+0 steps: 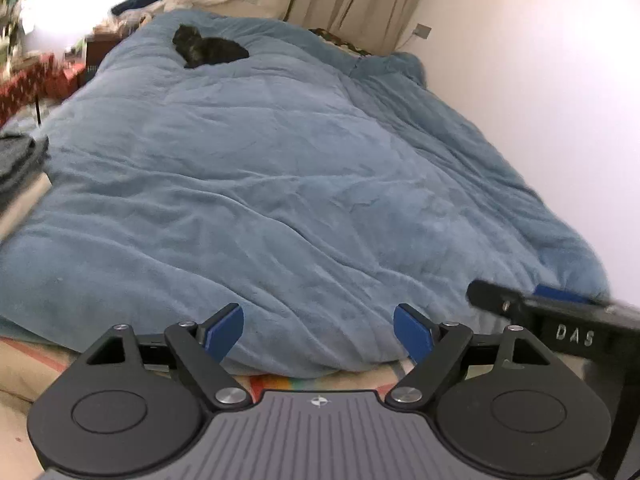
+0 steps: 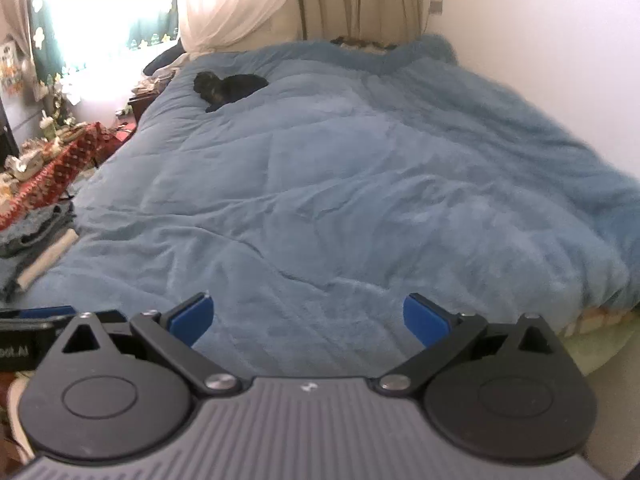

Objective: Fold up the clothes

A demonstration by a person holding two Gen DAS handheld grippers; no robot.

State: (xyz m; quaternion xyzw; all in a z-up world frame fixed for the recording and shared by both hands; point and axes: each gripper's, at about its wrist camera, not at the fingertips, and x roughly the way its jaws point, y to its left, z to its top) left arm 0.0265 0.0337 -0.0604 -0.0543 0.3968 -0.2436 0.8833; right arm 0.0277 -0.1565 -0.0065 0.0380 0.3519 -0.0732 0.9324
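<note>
Both of my grippers, left gripper (image 1: 319, 334) and right gripper (image 2: 308, 320), gape wide and hold nothing above the near edge of the blue duvet (image 1: 280, 184). Folded grey clothes (image 2: 32, 228) lie at its left side, a dark cat (image 1: 208, 48) far off.

left wrist: low at bed foot, facing the blue duvet (image 1: 280, 168) | right wrist: alongside, same duvet (image 2: 340, 184) shared

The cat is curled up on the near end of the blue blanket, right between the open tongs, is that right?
Not quite. The cat does lie on the blue blanket, but at its far end, near the curtains, well away from the open left tongs and right tongs. Nothing sits between either pair. Both wrist views show this.
</note>
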